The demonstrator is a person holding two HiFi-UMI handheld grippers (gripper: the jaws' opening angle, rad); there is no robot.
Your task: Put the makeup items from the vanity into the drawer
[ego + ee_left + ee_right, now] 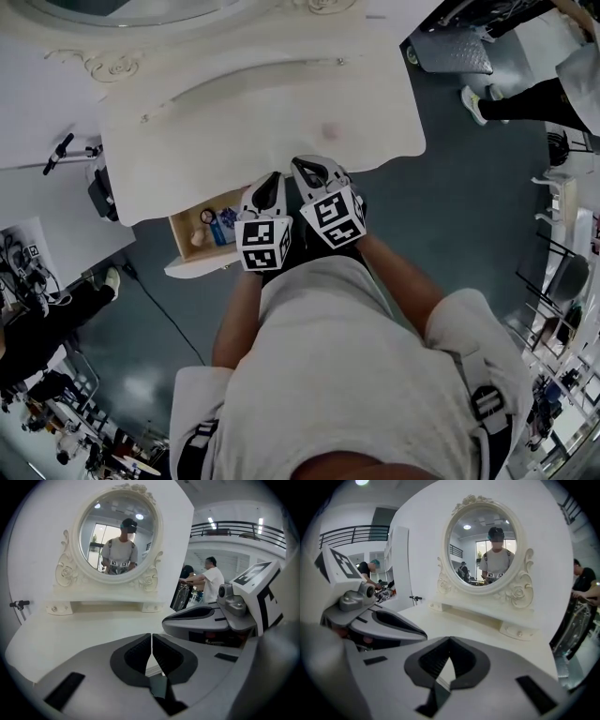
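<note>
The white vanity top (pixel 262 103) looks bare apart from a faint pinkish spot (pixel 330 131). Its wooden drawer (pixel 185 251) stands open under the front left edge, with a blue item (pixel 217 230), a white item (pixel 198 238) and a small round item (pixel 207 217) inside. My left gripper (pixel 272 187) and right gripper (pixel 314 173) hang side by side over the vanity's front edge, right of the drawer. The left gripper (pixel 151 641) is shut with nothing between its pads. The right gripper (pixel 449 645) is also shut and holds nothing. Both point across the top at the oval mirror (pixel 117 534).
The ornate mirror (pixel 486 550) with a low shelf (pixel 487 618) stands at the back of the vanity. A black object (pixel 101 195) hangs at the vanity's left side, and a cable (pixel 164 314) runs over the floor. People stand at the top right (pixel 525 98) and left (pixel 42 328).
</note>
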